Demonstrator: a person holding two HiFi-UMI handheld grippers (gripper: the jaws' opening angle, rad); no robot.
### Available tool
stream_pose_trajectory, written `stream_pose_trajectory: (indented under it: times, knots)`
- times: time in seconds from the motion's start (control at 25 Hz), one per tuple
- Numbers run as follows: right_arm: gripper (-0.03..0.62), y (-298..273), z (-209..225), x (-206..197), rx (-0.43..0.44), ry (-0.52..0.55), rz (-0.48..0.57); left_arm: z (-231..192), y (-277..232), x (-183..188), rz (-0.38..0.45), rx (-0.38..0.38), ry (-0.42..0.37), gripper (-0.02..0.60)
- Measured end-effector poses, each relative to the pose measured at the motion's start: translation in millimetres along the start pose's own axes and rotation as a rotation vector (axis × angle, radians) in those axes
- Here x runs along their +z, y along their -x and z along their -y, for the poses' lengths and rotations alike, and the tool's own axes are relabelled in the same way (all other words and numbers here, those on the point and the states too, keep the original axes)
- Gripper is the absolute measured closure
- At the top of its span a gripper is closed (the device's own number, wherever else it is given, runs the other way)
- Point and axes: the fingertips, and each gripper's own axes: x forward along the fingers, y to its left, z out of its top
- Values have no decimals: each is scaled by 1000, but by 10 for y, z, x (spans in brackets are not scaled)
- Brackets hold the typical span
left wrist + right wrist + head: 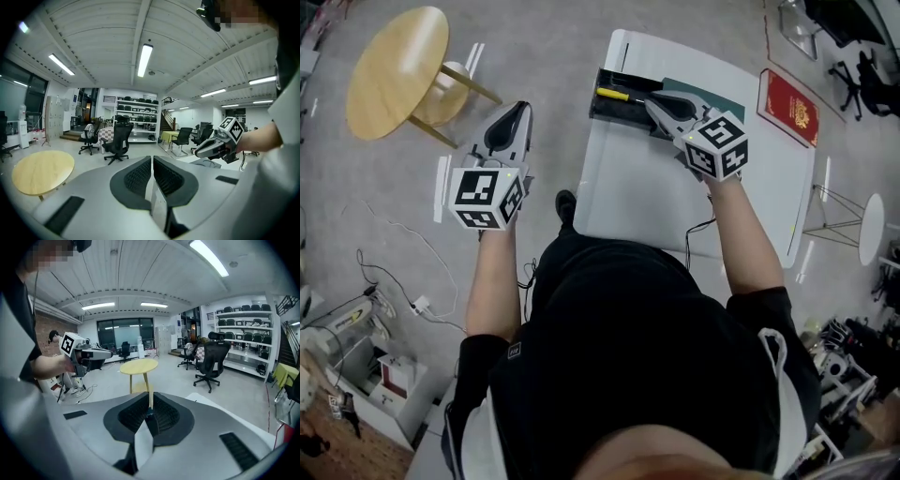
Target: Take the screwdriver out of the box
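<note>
A black box (617, 110) lies at the far end of the white table (637, 192). In it rests a screwdriver (614, 94) with a yellow handle. My right gripper (652, 101) hovers at the box's right end, just right of the screwdriver, its jaws shut with nothing between them (150, 411). My left gripper (519, 109) hangs over the floor to the left of the table, away from the box, also shut and empty (152, 161). The box and screwdriver do not show in either gripper view.
A round wooden side table (398, 70) stands on the floor at the left. A red book (787, 105) and a dark green mat (717, 94) lie at the table's far right. Cables and boxes (389, 370) sit on the floor at the lower left.
</note>
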Motion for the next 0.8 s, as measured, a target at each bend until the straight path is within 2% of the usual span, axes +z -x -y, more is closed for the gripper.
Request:
stream_pose_trajectory:
  times: [0.24,0.4,0.8]
  knots:
    - [559,-316,61,-117,-4,52,-118,-205,-108,-79,-13,-25,14,552]
    - [482,-549,90,-283,20,85,-232,-323,-151,-166,-32,-37,16,552]
    - [450,-1052,285,-702,62,224,-497,-475,-294,-362,-70,-70,32,552]
